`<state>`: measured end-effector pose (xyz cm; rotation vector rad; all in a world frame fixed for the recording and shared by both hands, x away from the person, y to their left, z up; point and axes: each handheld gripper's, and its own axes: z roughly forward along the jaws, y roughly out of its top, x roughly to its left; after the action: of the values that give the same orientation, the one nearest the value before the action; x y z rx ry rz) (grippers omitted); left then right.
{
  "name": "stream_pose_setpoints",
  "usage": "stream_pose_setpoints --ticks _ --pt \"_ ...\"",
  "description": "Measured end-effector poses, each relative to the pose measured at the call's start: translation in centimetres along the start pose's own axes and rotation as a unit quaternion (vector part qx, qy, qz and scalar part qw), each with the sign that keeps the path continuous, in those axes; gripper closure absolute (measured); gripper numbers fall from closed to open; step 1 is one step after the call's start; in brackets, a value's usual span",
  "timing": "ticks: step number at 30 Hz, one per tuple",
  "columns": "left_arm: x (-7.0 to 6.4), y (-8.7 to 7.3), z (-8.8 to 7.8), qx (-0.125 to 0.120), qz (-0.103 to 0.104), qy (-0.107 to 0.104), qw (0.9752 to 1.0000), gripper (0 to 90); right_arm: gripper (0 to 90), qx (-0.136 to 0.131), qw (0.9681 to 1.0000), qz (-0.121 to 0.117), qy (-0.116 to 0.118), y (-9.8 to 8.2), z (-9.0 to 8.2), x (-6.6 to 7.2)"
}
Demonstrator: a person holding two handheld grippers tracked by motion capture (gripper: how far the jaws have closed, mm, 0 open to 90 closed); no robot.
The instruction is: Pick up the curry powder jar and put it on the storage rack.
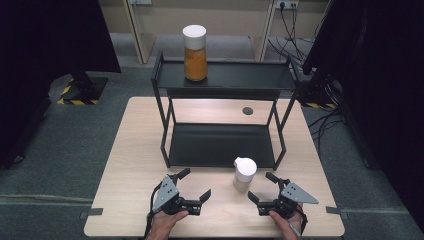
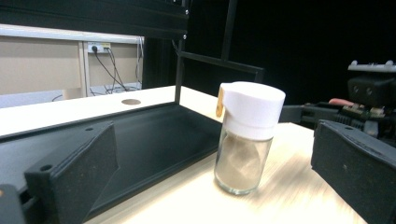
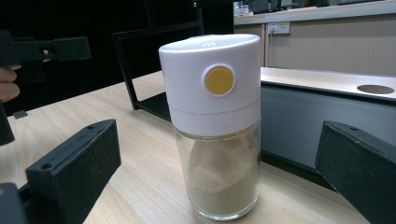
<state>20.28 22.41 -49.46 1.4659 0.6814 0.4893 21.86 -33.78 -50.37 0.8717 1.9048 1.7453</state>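
Note:
A small glass shaker (image 1: 244,175) with a white cap and pale powder inside stands upright on the wooden table (image 1: 130,150), just in front of the black shelf's lower tray (image 1: 220,145). My left gripper (image 1: 196,183) is open to the shaker's left, nothing between its jaws. My right gripper (image 1: 260,186) is open just right of the shaker. In the right gripper view the shaker (image 3: 215,140) stands close between the spread jaws, untouched, its yellow button (image 3: 219,80) facing the camera. In the left gripper view the shaker (image 2: 245,140) stands farther off.
A two-tier black metal shelf (image 1: 225,77) occupies the table's middle and back. On its upper tier stands a tall jar (image 1: 195,55) of orange contents with a white lid. A round cable hole (image 1: 247,111) lies behind the shelf. Bare tabletop lies left of the shelf.

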Motion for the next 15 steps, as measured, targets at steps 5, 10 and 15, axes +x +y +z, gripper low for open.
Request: stream_pose_setpoints --ticks 5,10,15 --pt "0.0 -0.9 -0.3 -0.003 0.015 0.002 0.9999 0.1 0.4 -0.001 1.0 0.0 0.001 0.0 0.0 0.0" --pt "0.1 -1.6 -0.6 -0.009 0.018 -0.001 0.9998 0.1 0.4 -0.004 1.0 -0.003 0.002 0.0 -0.1 0.0" --pt "0.1 -1.9 -0.5 -0.007 0.015 -0.002 0.9999 0.1 0.4 -0.004 1.0 -0.004 0.003 0.0 -0.1 0.0"
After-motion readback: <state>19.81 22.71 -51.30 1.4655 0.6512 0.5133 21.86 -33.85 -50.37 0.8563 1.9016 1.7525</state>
